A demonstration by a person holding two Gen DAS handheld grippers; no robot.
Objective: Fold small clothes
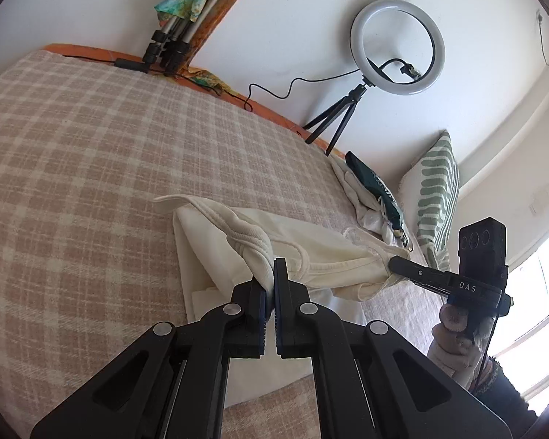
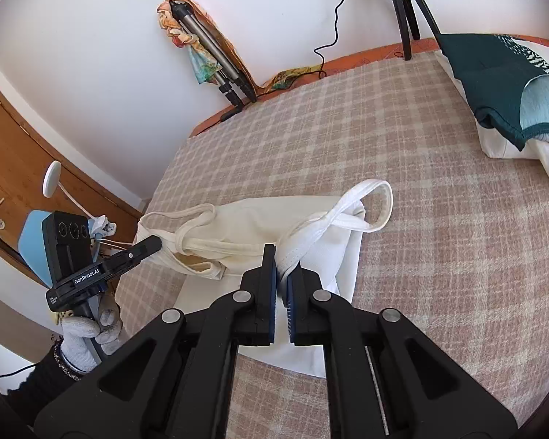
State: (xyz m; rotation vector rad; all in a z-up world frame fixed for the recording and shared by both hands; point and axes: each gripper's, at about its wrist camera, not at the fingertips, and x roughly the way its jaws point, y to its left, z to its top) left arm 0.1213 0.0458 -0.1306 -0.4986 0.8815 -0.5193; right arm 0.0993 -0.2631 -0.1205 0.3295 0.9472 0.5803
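Observation:
A cream sleeveless top (image 1: 322, 245) lies partly lifted on the checked bed cover (image 1: 91, 168). My left gripper (image 1: 271, 274) is shut on a ribbed shoulder strap of the top. In the left wrist view my right gripper (image 1: 395, 261) pinches the top's other strap. In the right wrist view my right gripper (image 2: 282, 267) is shut on a white strap of the top (image 2: 267, 219). My left gripper (image 2: 157, 243) grips the strap at the garment's far left side there.
A pile of clothes with a dark green garment (image 2: 494, 73) on top lies at the bed's far corner. A ring light on a tripod (image 1: 395, 47) stands by the wall. A folded tripod (image 2: 208, 55) leans on the wall. A green striped pillow (image 1: 439, 190) is nearby.

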